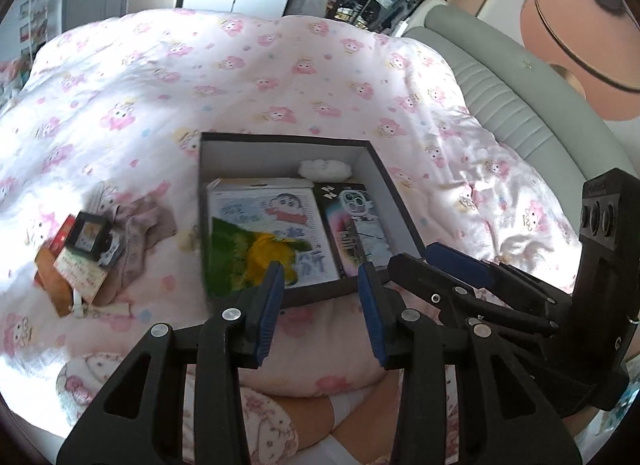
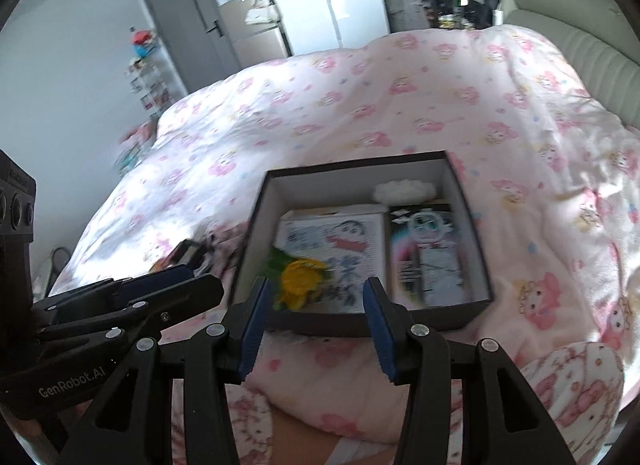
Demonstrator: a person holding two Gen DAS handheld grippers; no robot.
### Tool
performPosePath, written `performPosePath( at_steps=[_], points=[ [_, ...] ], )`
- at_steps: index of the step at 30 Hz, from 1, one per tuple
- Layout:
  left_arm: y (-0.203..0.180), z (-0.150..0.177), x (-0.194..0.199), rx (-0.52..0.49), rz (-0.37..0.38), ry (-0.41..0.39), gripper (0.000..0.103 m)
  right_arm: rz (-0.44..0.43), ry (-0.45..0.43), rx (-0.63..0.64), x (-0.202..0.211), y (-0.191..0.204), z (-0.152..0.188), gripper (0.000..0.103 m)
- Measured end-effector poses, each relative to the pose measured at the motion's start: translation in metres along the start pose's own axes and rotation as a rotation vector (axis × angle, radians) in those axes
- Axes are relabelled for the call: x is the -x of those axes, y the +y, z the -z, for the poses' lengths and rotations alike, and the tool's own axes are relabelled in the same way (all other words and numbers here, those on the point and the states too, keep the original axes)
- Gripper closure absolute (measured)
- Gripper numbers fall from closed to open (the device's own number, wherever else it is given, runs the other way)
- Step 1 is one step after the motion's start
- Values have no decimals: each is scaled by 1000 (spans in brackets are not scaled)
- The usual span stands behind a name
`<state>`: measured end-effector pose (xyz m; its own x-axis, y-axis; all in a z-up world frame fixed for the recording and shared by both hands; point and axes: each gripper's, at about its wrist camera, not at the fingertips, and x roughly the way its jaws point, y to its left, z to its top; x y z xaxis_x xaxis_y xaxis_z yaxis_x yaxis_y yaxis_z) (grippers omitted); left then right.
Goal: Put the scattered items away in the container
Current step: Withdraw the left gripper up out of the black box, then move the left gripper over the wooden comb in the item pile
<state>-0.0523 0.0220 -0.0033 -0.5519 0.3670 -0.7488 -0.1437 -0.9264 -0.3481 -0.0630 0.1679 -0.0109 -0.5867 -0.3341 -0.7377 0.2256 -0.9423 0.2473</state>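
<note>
A dark open box (image 1: 280, 140) (image 2: 360, 323) sits on the pink bed cover. Inside lie a cartoon notebook (image 1: 276, 209) (image 2: 344, 233), a phone-case package (image 1: 352, 221) (image 2: 430, 253), a white fluffy thing (image 1: 325, 169) (image 2: 404, 189) and a yellow-green flower (image 1: 264, 253) (image 2: 298, 279). My left gripper (image 1: 322, 305) is open and empty just before the box's near wall. My right gripper (image 2: 316, 325) is open and empty at the same near wall; it also shows in the left wrist view (image 1: 440, 261). A small pile of scattered items (image 1: 80, 249) lies left of the box.
The pile holds a small black box (image 1: 86, 235), a red-and-white pack (image 1: 76, 269) and a pinkish cloth (image 1: 140, 233). A grey padded headboard (image 1: 520, 105) runs along the right. Cabinets (image 2: 192, 25) stand beyond the bed. My legs (image 1: 304, 425) lie under the grippers.
</note>
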Motion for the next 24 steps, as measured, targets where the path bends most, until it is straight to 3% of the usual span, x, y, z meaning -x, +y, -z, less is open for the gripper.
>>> performPosePath(
  at_steps=[5,10,24],
  points=[
    [21,6,13,25,-41,-18,64,19,-1,59,-4,28,2,60],
    [45,18,30,54,-111,-47,63,-23,45,92,-17,51,3,60],
    [162,62,64,264,-217,-37,63,-119,165,264,-75,154,25,60]
  ],
)
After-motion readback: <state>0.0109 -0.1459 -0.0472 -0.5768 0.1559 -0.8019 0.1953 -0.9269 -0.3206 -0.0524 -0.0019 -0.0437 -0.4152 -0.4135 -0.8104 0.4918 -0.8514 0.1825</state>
